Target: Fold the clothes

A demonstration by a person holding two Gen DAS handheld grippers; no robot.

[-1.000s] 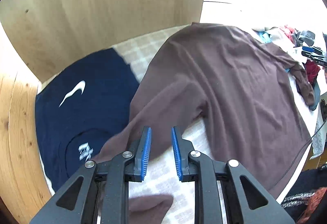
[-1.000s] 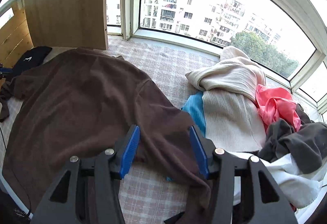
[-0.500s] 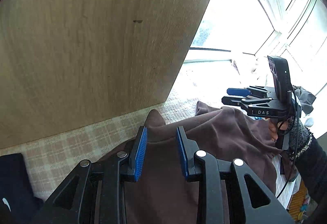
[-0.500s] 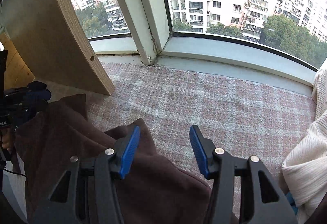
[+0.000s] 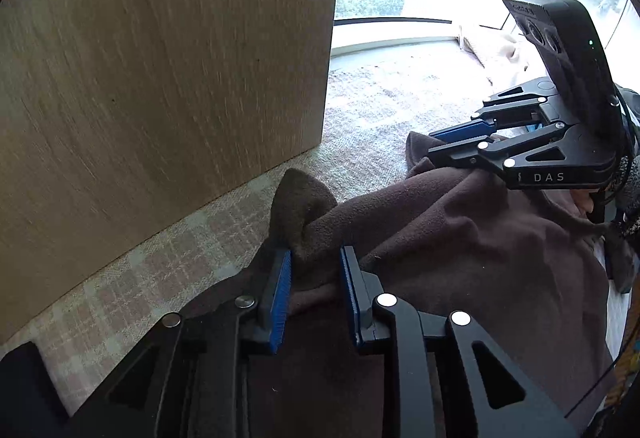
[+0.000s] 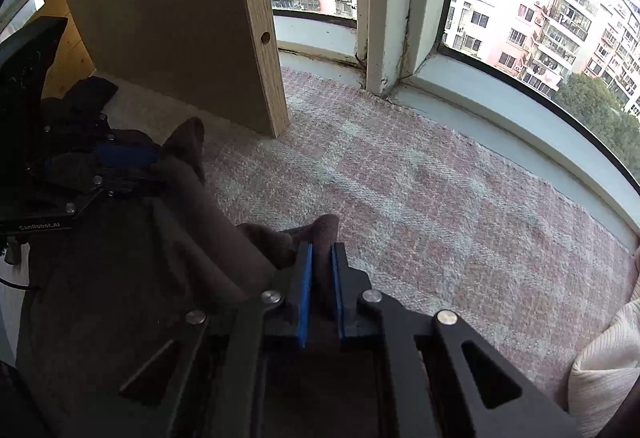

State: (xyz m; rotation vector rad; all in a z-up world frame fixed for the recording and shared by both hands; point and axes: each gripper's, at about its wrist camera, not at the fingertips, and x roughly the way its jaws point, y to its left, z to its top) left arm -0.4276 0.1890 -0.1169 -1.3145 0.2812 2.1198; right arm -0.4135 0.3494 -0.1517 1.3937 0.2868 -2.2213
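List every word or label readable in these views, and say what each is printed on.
"DAS": on the side of the right gripper, seen from the left wrist.
"GenRobot.AI": on the side of the left gripper, seen from the right wrist.
Small marking atop the right gripper's camera housing: too blurred to read.

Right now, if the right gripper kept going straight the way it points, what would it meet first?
The right gripper, shut on the brown garment, points steeply down, so probably the checked mat just beyond the pinched fold; depth is unclear.

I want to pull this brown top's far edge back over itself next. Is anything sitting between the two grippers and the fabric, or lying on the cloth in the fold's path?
Nothing visible. The right gripper is shut on the brown top; the left gripper is closing with a bunch of it between its jaws. No other item shows on the cloth.
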